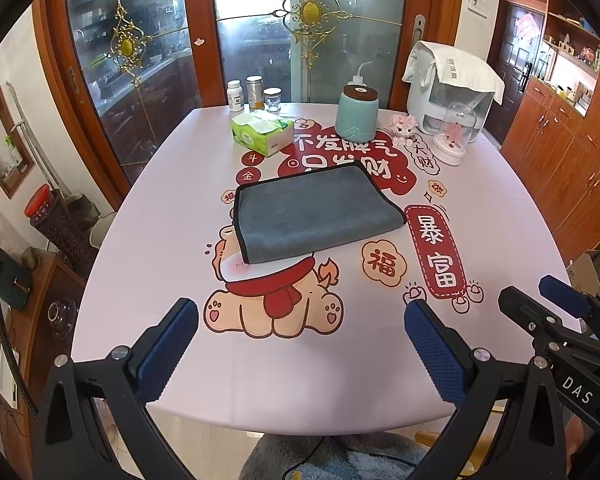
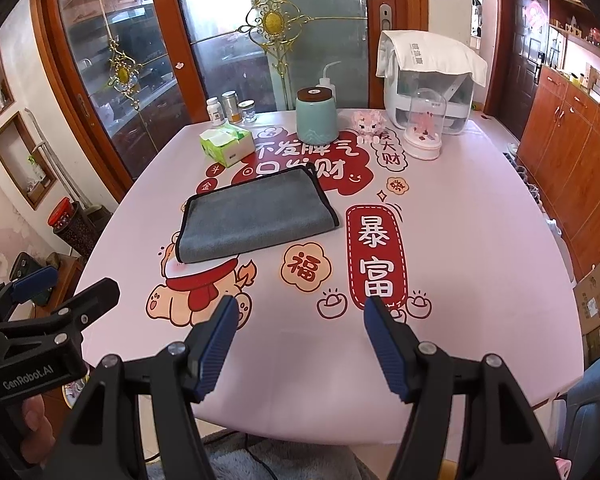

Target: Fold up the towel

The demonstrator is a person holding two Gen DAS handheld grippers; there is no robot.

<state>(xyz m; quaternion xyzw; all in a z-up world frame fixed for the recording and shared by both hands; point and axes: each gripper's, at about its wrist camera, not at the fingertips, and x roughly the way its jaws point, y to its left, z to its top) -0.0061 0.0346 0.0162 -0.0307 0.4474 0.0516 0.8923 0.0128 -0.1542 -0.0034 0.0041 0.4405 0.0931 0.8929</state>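
Both grippers, left (image 1: 300, 340) and right (image 2: 300, 340), are held spread, apart from the seemingly folded towel (image 1: 316, 212) on the desk (image 1: 140, 280).

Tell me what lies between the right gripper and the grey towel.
Only bare printed tablecloth between right gripper and grey towel; the right wrist view shows it.

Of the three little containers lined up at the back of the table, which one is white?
The white bottle, leftmost of the three. The metallic tin beside it is silvery, and the glass jar on the right is clear.
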